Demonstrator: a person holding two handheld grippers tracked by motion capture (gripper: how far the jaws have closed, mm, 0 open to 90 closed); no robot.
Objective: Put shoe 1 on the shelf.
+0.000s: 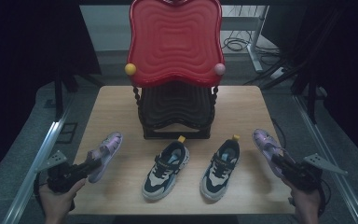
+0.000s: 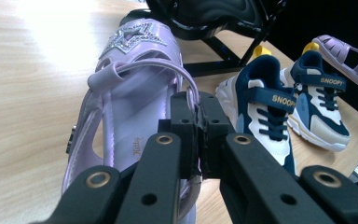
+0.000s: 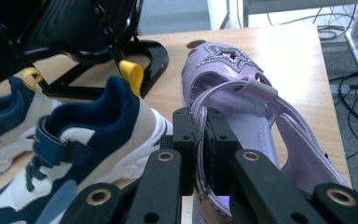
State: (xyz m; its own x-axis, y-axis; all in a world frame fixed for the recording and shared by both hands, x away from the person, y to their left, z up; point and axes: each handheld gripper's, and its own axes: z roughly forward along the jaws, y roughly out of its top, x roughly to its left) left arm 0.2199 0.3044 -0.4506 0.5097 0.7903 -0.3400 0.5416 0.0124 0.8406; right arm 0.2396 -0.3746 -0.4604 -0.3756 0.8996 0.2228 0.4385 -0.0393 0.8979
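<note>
A purple sandal (image 1: 105, 151) with a glittery star on the toe hangs off the table at the left, and my left gripper (image 1: 89, 166) is shut on its heel strap (image 2: 186, 81). Its twin, a second purple sandal (image 1: 266, 145), is lifted at the right with my right gripper (image 1: 279, 162) shut on its heel strap (image 3: 200, 109). In the left gripper view my left gripper (image 2: 198, 133) pinches the thin strap between its pads. In the right gripper view my right gripper (image 3: 200, 140) does the same. Both sandals point their toes away from me.
Two navy and white sneakers (image 1: 167, 169) (image 1: 221, 168) with yellow heel tabs stand on the wooden table (image 1: 116, 107) between the sandals. Behind them rises a two-tier rack with a red top tray (image 1: 175, 39) and a black lower tray (image 1: 175, 109).
</note>
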